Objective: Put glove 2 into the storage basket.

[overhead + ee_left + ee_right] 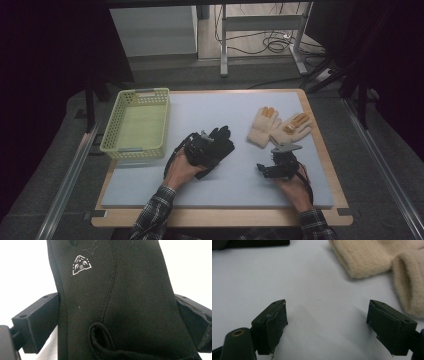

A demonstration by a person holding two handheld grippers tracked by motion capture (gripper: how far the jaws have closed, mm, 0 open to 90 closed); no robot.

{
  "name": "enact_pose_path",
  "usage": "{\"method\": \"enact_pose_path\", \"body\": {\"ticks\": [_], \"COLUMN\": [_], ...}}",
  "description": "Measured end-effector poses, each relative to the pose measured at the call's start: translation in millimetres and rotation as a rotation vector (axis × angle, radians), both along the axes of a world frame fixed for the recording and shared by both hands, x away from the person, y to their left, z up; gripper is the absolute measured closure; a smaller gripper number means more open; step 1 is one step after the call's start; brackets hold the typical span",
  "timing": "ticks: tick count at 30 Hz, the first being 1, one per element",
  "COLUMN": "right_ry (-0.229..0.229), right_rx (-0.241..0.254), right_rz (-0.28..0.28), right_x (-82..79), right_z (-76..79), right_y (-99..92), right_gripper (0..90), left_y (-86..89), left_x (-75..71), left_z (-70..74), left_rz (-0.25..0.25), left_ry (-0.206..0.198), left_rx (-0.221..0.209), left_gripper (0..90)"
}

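Note:
A black glove (220, 142) lies at the middle of the grey mat (235, 107). My left gripper (201, 146) is down over its cuff end. In the left gripper view the black glove (130, 277), with a small white logo (81, 265), spans the whole gap between the wide-spread jaws of my left gripper (117, 308), which is open. A pair of beige knit gloves (277, 125) lies to the right of centre. My right gripper (280, 164) sits just in front of them, and in its own view the right gripper (327, 315) is open over bare mat, with the beige gloves (367, 257) ahead to the right.
A pale green plastic basket (112, 131) stands at the mat's left edge, with nothing in it. The mat rests on a wooden tabletop (320, 150). Table legs and cables lie on the floor beyond the far edge.

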State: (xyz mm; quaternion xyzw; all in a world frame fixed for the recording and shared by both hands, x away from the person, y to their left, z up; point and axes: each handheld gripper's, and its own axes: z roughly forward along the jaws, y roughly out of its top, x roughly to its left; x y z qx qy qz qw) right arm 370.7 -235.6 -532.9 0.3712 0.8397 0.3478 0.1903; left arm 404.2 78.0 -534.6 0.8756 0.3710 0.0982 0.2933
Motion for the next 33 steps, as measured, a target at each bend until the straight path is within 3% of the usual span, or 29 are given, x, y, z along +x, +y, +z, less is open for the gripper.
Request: {"method": "enact_pose_path", "body": {"ticks": [3,6,11,13,20,33], "right_ry": [0.0,0.0,-0.001,-0.001,-0.001,-0.002], "right_rx": [-0.001,-0.001,-0.001,-0.001,-0.001,-0.002], "right_rz": [0.0,0.0,0.0,0.0,0.0,0.001], "right_x": [-0.1,0.0,-0.2,-0.2,-0.1,-0.1], "right_z": [0.0,0.0,0.0,0.0,0.0,0.0], "right_y": [0.1,0.1,0.1,0.1,0.0,0.0], "right_gripper": [16.1,16.1,16.1,16.1,16.1,16.1], "left_y": [1.3,6.4,12.6,14.7,19.2,37.8], "left_x": [-0.9,-2.8,-2.2,-1.2,2.4,15.1], "left_z": [3.7,7.5,9.7,10.3,21.1,78.0], "left_rz": [0.021,0.06,0.084,0.081,0.099,0.152], "left_ry": [0.002,-0.004,-0.001,0.005,0.014,-0.044], "left_rx": [0.008,-0.004,-0.024,-0.031,-0.068,-0.083], "left_gripper": [9.1,31.6,59.1,65.1,68.1,67.2]}}
